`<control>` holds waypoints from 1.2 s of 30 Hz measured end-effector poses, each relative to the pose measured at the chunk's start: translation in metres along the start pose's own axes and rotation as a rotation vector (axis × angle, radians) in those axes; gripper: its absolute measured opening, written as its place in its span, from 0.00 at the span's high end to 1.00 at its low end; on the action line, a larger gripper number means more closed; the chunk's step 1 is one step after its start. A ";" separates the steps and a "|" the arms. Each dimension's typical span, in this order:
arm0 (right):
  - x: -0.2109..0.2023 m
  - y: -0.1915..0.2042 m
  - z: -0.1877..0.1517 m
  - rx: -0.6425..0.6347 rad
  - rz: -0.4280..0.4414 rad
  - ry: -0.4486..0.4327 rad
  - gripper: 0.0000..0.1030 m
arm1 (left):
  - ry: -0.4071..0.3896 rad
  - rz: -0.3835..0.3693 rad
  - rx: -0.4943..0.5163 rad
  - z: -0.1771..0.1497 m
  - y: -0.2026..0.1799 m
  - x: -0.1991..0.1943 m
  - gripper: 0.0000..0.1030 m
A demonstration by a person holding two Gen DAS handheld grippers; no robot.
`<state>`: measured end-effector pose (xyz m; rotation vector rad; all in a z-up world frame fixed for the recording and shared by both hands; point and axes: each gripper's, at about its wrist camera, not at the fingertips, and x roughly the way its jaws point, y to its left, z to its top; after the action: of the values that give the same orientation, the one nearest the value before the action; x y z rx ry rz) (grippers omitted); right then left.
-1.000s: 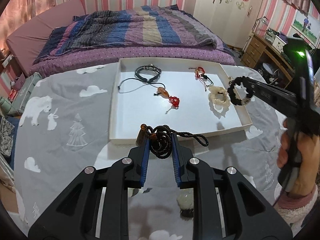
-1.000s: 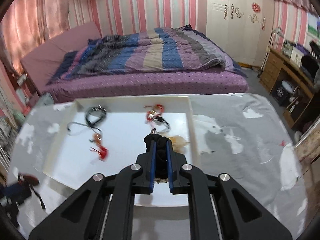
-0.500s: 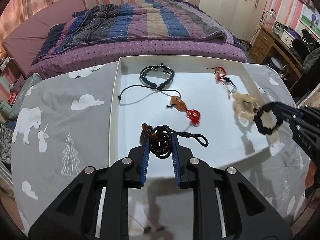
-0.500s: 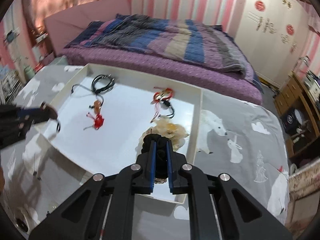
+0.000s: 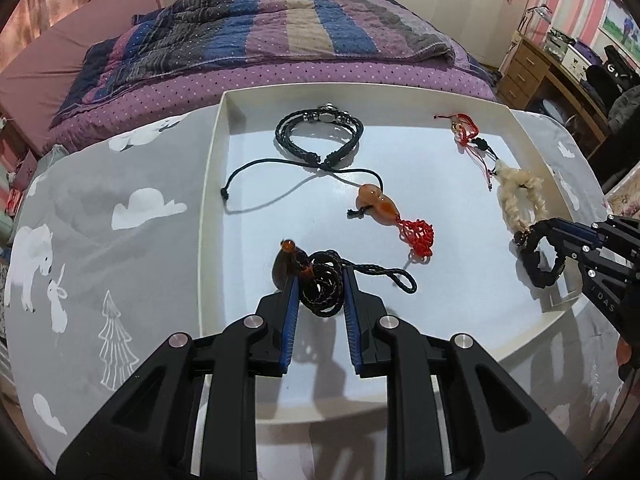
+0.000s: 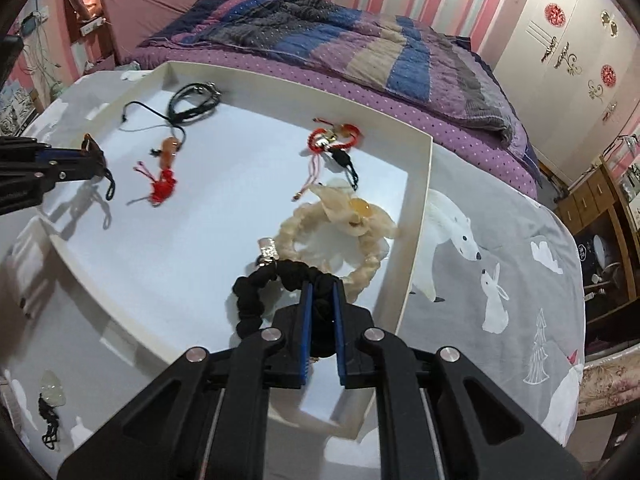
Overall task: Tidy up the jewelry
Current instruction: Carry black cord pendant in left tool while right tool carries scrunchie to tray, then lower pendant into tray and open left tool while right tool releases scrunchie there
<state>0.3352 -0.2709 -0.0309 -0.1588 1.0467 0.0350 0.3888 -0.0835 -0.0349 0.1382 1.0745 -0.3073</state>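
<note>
Placing step. Left tool (image 5: pixel 319 294) clamped on coiled black cord necklace (image 5: pixel 322 290) w/ amber pendant, over white tray (image 5: pixel 210 184) near front-left corner. Right tool (image 6: pixel 320 300) clamped on black beaded bracelet (image 6: pixel 256 292), by tray's right edge, beside cream bracelet (image 6: pixel 352 240). Next: lower, release both clear of other pieces.
</note>
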 end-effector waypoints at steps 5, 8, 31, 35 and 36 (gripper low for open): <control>0.014 0.006 0.002 -0.010 0.000 0.013 0.90 | 0.003 0.008 0.028 -0.003 -0.009 0.010 0.80; 0.016 0.009 0.002 -0.009 0.007 0.010 0.90 | 0.005 0.006 0.033 -0.003 -0.008 0.013 0.80; -0.028 -0.006 0.028 0.109 -0.019 -0.066 0.50 | -0.118 0.086 0.015 -0.009 -0.006 -0.072 0.20; -0.049 -0.006 0.037 0.114 -0.087 -0.087 0.42 | -0.139 0.105 -0.018 -0.016 0.002 -0.104 0.12; -0.059 -0.004 0.039 0.110 -0.100 -0.097 0.40 | -0.152 0.106 -0.028 -0.021 0.005 -0.117 0.08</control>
<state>0.3397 -0.2663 0.0393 -0.1081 0.9404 -0.1047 0.3211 -0.0520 0.0577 0.1445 0.9166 -0.2037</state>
